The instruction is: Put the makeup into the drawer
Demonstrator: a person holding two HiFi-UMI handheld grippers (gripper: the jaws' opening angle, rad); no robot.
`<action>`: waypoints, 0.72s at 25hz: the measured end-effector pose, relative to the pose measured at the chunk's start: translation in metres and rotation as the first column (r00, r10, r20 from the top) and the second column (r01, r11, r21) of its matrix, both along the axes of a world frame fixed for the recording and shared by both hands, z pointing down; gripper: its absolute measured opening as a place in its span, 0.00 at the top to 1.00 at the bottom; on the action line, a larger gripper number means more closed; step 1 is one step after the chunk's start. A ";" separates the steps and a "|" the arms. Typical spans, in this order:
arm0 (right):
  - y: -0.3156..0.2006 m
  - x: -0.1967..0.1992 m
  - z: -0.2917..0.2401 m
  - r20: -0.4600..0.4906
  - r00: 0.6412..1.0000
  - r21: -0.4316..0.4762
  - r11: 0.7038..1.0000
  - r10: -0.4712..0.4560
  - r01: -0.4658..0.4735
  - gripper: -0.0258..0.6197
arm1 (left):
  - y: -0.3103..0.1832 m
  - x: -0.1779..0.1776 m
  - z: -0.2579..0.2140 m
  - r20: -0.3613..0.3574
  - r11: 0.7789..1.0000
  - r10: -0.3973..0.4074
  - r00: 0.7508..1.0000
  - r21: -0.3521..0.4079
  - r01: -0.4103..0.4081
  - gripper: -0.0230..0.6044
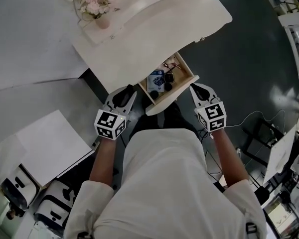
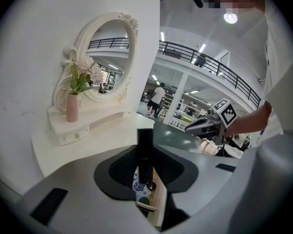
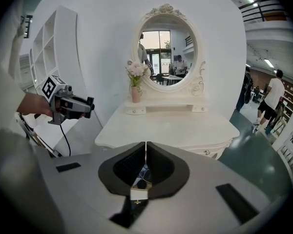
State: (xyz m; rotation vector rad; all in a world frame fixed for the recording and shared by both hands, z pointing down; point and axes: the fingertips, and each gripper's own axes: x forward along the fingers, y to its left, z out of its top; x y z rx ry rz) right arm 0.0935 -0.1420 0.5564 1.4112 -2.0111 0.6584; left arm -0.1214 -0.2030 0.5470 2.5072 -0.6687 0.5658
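Your left gripper point(image 1: 122, 98) is clamped on a dark tube point(image 2: 145, 150), held upright just beside the left edge of the open drawer point(image 1: 185, 83), not over it yet. Your right gripper point(image 3: 145, 150) is shut with nothing in it, hovering near the drawer's right corner. I'd say 1 move does it: carry the tube across above a bare patch beside the items point(image 1: 158, 80) inside, go low, then release. Don't drop it from height.

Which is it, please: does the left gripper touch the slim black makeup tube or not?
Touching: the left gripper view shows the left gripper closed on the slim black makeup tube.
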 end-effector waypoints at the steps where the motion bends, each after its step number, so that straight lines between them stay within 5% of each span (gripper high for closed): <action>1: -0.003 0.001 0.002 0.004 1.000 -0.004 1.000 -0.009 0.009 0.91 | -0.001 0.003 0.000 0.003 1.000 -0.005 1.000 -0.003 0.005 0.79; 18: -0.016 0.020 0.050 0.068 0.983 -0.081 0.982 -0.168 0.173 0.91 | 0.015 0.059 0.041 0.109 0.997 -0.023 0.994 -0.075 0.032 0.79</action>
